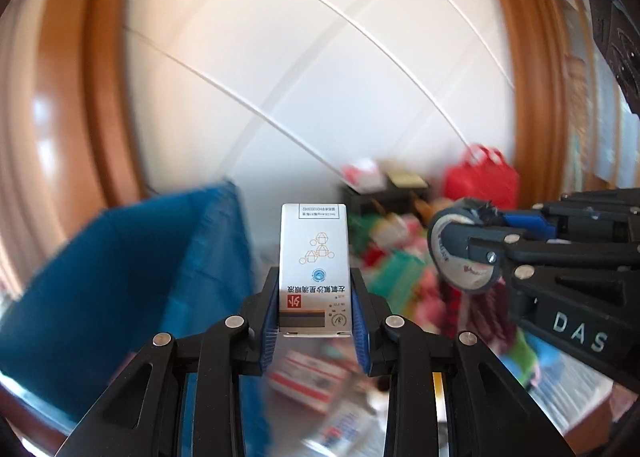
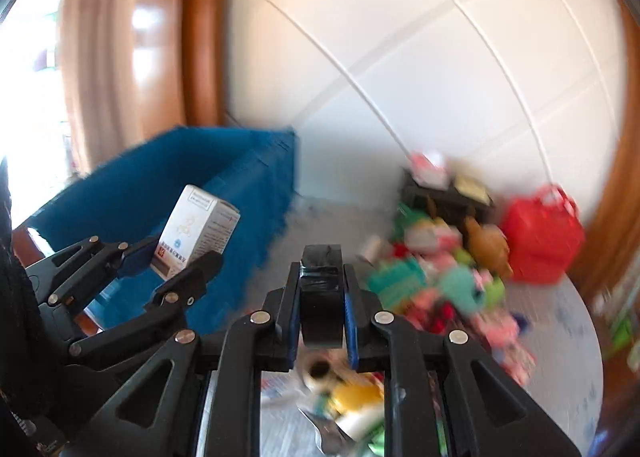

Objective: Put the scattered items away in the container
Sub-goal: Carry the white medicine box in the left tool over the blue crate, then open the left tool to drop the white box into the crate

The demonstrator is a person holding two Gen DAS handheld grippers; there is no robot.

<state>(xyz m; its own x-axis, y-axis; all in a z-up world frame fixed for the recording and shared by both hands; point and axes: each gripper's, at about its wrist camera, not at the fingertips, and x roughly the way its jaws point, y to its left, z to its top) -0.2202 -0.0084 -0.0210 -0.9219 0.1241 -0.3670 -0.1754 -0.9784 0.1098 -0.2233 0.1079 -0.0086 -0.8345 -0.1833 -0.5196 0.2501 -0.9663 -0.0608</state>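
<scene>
left tongs: my left gripper (image 1: 315,313) is clamped on a white medicine box (image 1: 314,269), blue pads pressing both long sides; bottom centre of the left wrist view. In the right wrist view it shows at left (image 2: 176,257), box (image 2: 196,231) tilted in it.
medicine box: stands upright between my fingers, print upside down toward the camera, red square mark low on the face, top end poking well above the fingertips.
right tongs: my right gripper (image 2: 321,309) is squeezed together on a roll of black tape (image 2: 321,293), held edge-on, bottom centre of the right wrist view. In the left wrist view it comes in from the right edge (image 1: 486,253), the roll (image 1: 460,249) showing its round side and pale core.
container: blue fabric bin (image 1: 132,277), lower left of the left wrist view; in the right wrist view (image 2: 224,185) at centre left, behind the box.
scattered items: blurred heap of colourful packets (image 2: 440,281), right of centre; single things hard to tell.
red bag: (image 2: 540,237) at right, beyond the heap, near the wall.
dark crate: (image 2: 444,197) behind the heap, small things on top, too blurred to name.
table: pale patterned top (image 2: 560,337), lower right.
below right tongs: yellow-capped thing (image 2: 356,393), blurred.
background: white panelled wall (image 1: 320,57), wooden frame (image 1: 104,77) at left.
</scene>
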